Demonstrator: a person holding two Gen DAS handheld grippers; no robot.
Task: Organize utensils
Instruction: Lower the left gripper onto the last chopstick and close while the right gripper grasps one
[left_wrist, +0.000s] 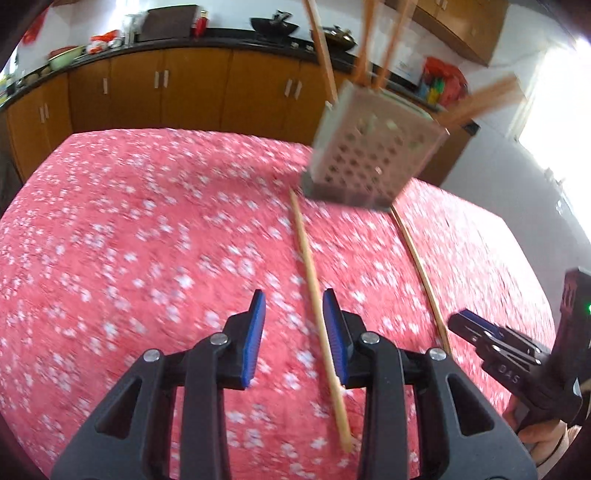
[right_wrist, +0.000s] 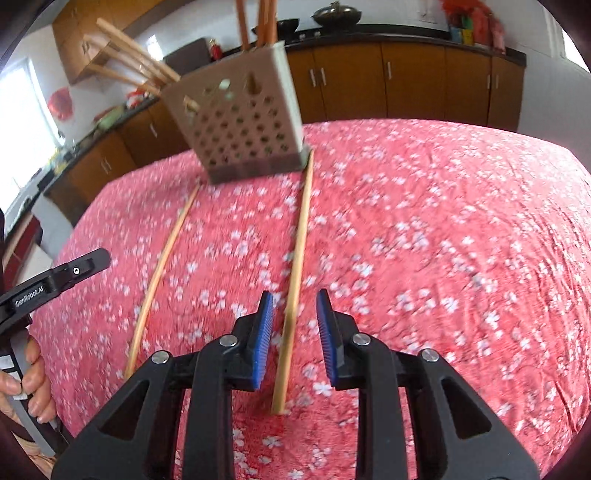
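A perforated grey utensil holder (left_wrist: 369, 155) (right_wrist: 240, 125) stands at the table's far side with several wooden chopsticks (left_wrist: 325, 55) (right_wrist: 129, 59) sticking out of it. Two loose chopsticks lie on the red floral cloth in front of it. My left gripper (left_wrist: 294, 306) is open, low over the left chopstick (left_wrist: 310, 273) (right_wrist: 166, 251), which runs between its blue pads close to the right one. My right gripper (right_wrist: 294, 295) is open too, straddling the right chopstick (right_wrist: 299, 240) (left_wrist: 421, 266) without pressing on it. Each gripper also shows at the other view's edge.
The table (left_wrist: 129, 240) (right_wrist: 461, 221) is covered in red cloth with white flowers. Wooden cabinets (left_wrist: 184, 92) and a dark counter with pans and bowls run behind it. A person's hand (right_wrist: 33, 387) holds the left gripper's handle.
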